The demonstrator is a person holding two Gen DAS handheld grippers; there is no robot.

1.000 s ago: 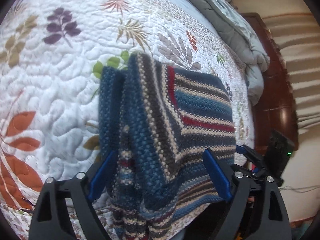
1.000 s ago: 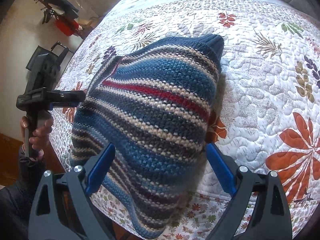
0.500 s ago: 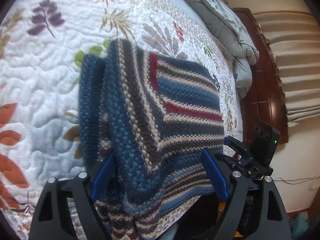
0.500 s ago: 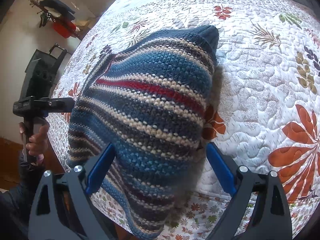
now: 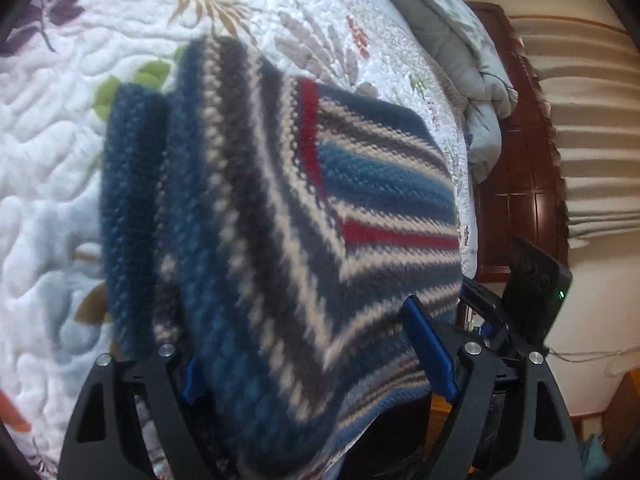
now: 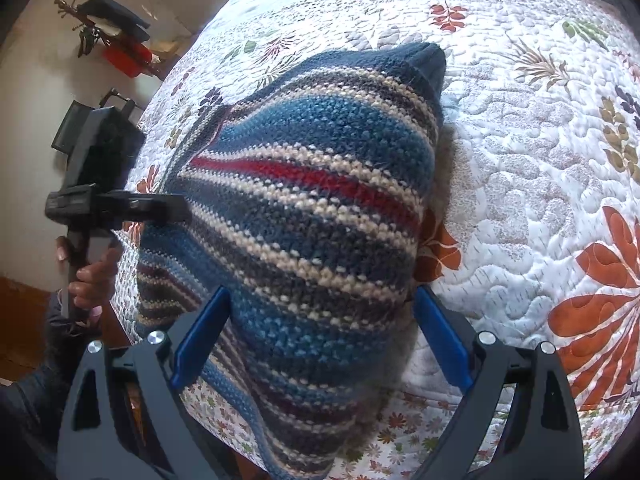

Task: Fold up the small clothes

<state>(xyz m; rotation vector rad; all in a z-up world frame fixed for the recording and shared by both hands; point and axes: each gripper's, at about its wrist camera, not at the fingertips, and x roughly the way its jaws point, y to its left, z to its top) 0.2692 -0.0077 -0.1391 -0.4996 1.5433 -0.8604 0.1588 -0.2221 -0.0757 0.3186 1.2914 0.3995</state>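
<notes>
Striped knit sweater [image 6: 316, 216] on floral quilt [image 6: 532, 168]

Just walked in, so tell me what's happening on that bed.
A person with a handheld gripper in each hand is folding a striped blue, cream and red knitted garment on a white floral quilt. It lies partly folded near the bed's edge. Both the left gripper and right gripper are open around it, not clamping.

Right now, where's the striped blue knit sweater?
The striped blue knit sweater lies folded at the near edge of the floral quilted bedspread, between both grippers' open jaws, its lower edge hanging over the bedside.
</notes>
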